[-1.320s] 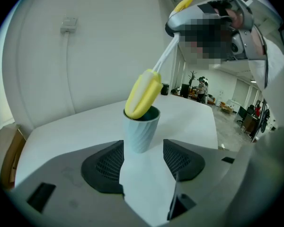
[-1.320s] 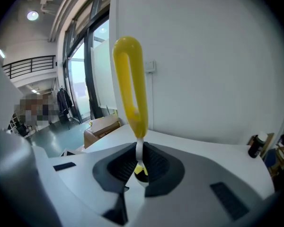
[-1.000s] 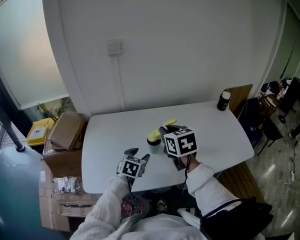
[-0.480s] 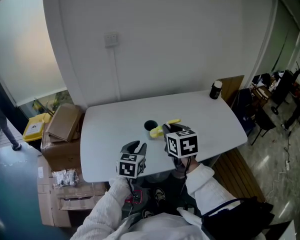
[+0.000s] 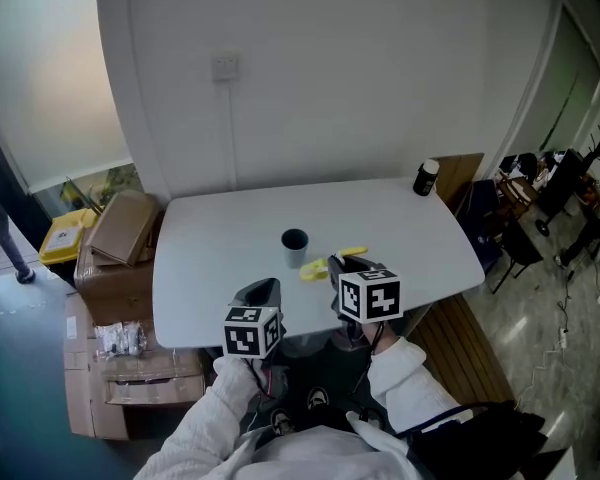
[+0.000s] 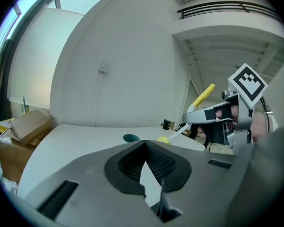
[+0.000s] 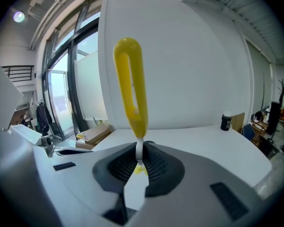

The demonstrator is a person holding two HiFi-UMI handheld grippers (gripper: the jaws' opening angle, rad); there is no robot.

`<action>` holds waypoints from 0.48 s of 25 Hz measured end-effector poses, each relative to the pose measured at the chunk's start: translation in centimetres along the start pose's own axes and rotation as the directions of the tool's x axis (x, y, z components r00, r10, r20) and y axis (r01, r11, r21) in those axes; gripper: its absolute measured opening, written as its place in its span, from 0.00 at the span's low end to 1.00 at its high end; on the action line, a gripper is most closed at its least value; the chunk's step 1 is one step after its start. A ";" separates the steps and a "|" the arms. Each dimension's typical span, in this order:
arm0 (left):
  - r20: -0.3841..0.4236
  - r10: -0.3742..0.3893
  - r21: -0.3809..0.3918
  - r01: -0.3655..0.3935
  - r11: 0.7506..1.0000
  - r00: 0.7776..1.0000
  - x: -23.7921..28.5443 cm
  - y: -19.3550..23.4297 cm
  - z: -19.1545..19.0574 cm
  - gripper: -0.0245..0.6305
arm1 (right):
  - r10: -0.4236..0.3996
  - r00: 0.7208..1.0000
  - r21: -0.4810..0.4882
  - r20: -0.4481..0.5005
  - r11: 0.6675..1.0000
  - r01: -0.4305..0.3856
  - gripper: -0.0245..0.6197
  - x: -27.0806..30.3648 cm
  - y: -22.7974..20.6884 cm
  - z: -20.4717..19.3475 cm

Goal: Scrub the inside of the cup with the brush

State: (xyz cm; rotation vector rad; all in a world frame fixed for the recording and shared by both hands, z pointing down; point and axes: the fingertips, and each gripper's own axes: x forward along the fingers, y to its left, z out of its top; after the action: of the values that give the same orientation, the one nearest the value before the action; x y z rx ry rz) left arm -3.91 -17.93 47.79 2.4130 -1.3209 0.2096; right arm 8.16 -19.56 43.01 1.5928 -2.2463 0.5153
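A dark teal cup (image 5: 294, 243) (image 6: 130, 137) stands upright and alone near the middle of the white table (image 5: 210, 258). My right gripper (image 5: 342, 264) (image 7: 139, 157) is shut on the thin white neck of a yellow brush (image 5: 330, 265) (image 7: 131, 86) (image 6: 203, 96). It holds the brush just right of the cup and nearer to me, clear of it. My left gripper (image 5: 263, 290) (image 6: 144, 143) hovers at the table's near edge, on my side of the cup. Its jaws have just been closing and now meet with nothing between them.
A black bottle (image 5: 425, 177) (image 7: 225, 122) stands at the table's far right corner. Cardboard boxes (image 5: 120, 238) are stacked on the floor to the left of the table. A white wall rises right behind the table.
Both grippers have drawn back toward me from the cup. The brush has come away from the cup's mouth. The left gripper's jaws have gone from open to shut.
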 end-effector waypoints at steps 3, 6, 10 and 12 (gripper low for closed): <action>0.006 0.020 -0.018 -0.020 1.000 1.000 -0.4 -0.2 0.6 0.05 | 0.024 1.000 0.010 0.004 1.000 -0.024 0.17 -0.1 0.3 -0.1; 0.011 0.044 -0.012 -0.044 0.999 0.999 -0.1 -0.4 0.7 0.05 | 0.045 0.999 0.011 0.008 0.999 -0.046 0.17 -0.1 0.1 -0.5; 0.008 0.083 -0.069 -0.083 0.994 0.996 0.2 -0.9 0.2 0.05 | 0.083 0.997 0.034 -0.002 0.996 -0.083 0.17 -0.7 -0.4 -1.4; 0.007 0.101 -0.092 -0.100 0.991 0.995 0.1 -1.4 0.0 0.05 | 0.097 0.995 0.031 -0.006 0.995 -0.097 0.17 -1.2 -0.5 -2.0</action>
State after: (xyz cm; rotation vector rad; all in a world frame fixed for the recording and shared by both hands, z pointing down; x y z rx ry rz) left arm -2.66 -17.29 47.49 2.2776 -1.4267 0.1588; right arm 9.16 -17.79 44.31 1.4998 -2.3297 0.5836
